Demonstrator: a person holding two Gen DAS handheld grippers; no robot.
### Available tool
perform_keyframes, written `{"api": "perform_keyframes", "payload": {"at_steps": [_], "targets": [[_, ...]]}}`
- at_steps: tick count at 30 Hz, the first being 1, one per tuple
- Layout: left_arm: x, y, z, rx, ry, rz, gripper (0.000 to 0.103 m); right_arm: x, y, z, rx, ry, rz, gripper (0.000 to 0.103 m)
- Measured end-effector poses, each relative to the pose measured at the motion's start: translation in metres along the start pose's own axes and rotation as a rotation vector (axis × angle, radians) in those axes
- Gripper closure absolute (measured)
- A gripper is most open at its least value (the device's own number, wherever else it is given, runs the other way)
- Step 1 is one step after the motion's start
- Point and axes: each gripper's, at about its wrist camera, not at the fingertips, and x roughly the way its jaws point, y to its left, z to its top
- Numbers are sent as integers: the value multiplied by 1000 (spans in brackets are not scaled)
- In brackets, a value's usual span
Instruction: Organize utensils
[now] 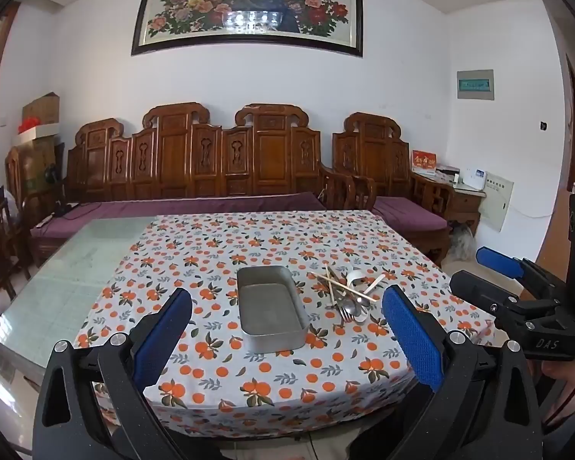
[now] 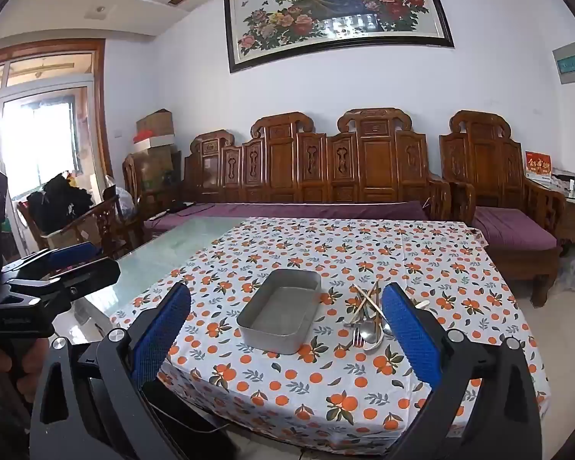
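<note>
Presently your left gripper (image 1: 287,331) and right gripper (image 2: 286,331) both hover short of the desk (image 1: 76,264), fingers (image 1: 412,335) spread wide, holding nothing. The utensils (image 2: 368,320) lie tangled just right of the empty metal tray (image 2: 280,312). Single out one outlying chopstick or spoon handle first; grip it mid-length, not across the heap.

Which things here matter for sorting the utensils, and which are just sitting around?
For the job: metal tray, empty; utensil pile of chopsticks, spoons and a fork beside it; left gripper and right gripper, both open.

Just around: tablecloth, wooden sofa, peacock painting.
</note>
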Motion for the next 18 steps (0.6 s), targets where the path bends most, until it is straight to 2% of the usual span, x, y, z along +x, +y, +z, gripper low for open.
{"api": "perform_keyframes", "payload": {"at_steps": [18], "targets": [[-10,-3,11,12,-15,2,7,-2,2,1,3,2,1,3]]}}
